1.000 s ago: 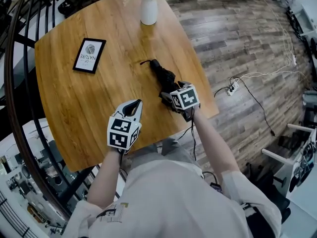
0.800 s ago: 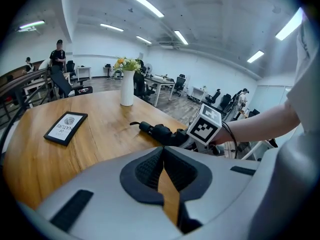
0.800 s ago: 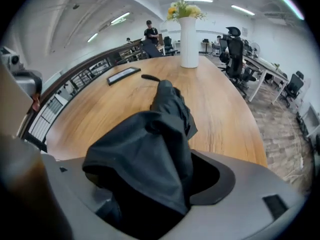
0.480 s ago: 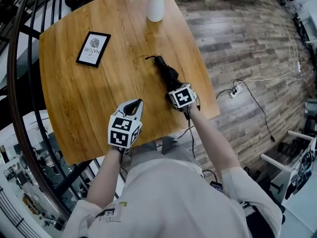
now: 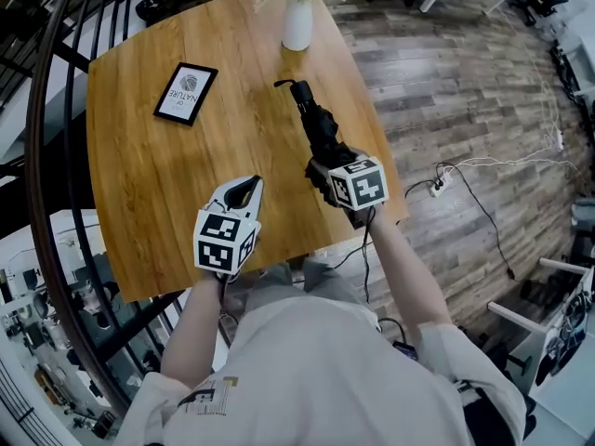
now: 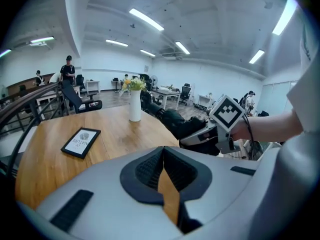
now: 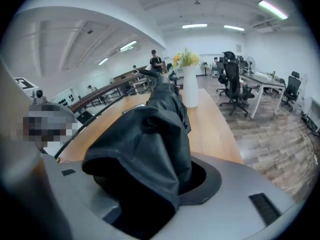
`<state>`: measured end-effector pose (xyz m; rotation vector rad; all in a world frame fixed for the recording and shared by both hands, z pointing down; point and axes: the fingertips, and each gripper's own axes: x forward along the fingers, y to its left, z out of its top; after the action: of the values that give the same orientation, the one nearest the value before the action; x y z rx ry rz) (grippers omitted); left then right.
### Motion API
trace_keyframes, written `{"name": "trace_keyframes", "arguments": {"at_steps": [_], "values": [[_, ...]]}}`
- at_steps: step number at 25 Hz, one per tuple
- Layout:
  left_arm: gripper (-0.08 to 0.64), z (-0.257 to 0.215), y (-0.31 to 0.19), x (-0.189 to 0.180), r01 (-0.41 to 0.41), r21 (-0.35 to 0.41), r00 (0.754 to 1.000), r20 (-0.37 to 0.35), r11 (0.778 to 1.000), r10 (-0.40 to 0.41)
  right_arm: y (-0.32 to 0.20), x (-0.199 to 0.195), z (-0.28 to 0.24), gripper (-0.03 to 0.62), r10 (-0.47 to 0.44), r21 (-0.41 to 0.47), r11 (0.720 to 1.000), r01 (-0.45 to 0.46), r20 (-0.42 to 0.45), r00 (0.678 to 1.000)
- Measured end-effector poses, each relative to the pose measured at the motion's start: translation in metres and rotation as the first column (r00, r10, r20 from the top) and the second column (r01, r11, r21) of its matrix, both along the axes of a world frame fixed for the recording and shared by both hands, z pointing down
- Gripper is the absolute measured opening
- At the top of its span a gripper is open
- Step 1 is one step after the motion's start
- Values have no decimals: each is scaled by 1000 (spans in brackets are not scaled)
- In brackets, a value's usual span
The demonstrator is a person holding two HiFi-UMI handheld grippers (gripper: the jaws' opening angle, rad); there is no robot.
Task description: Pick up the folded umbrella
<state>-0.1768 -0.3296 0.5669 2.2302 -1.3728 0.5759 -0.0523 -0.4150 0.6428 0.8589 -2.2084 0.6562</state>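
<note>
The folded black umbrella is raised off the wooden table, its strap end pointing toward the white vase. My right gripper holds the near end. Its jaws are closing, and the dark fabric fills the space between them. From the left gripper view the umbrella slants above the tabletop in the right gripper. My left gripper hovers over the near side of the table, to the left of the umbrella, shut with nothing in it.
A framed card lies flat at the far left of the table. The flower vase stands at the far edge. A black curved railing runs along the left. A power strip with cables lies on the wood floor to the right.
The right gripper closed on the umbrella's near end and lifted it off the table. The left gripper rose a little.
</note>
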Motion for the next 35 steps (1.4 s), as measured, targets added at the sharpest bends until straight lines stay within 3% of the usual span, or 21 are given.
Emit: {"name": "trace_keyframes", "arguments": {"at_steps": [5, 9, 19, 22, 24, 26, 31, 35], "values": [[17, -67, -3, -6, 22, 120, 1000, 7, 993, -23, 5, -9, -109, 273, -32, 173, 985, 17, 83, 996], [17, -134, -11, -17, 43, 260, 999, 19, 965, -49, 7, -10, -200, 275, -56, 354, 935, -1, 152, 987], [17, -277, 1, -26, 36, 551, 995, 58, 834, -81, 46, 14, -363, 279, -64, 595, 784, -176, 359, 931], [17, -308, 15, -10, 16, 615, 993, 80, 788, -82, 64, 33, -393, 281, -71, 650, 734, -197, 363, 929], [17, -328, 25, -10, 9, 661, 991, 93, 750, -94, 74, 36, -406, 281, -90, 674, 714, -189, 356, 930], [17, -342, 28, -20, 3, 687, 991, 95, 727, -94, 79, 29, -415, 281, -109, 696, 696, -177, 345, 932], [17, -350, 46, -12, -8, 703, 993, 87, 711, -75, 102, 45, -429, 281, -131, 730, 661, -175, 341, 931], [17, -348, 67, 6, 5, 689, 997, 50, 725, -55, 123, 62, -427, 282, -131, 733, 661, -164, 327, 936]]}}
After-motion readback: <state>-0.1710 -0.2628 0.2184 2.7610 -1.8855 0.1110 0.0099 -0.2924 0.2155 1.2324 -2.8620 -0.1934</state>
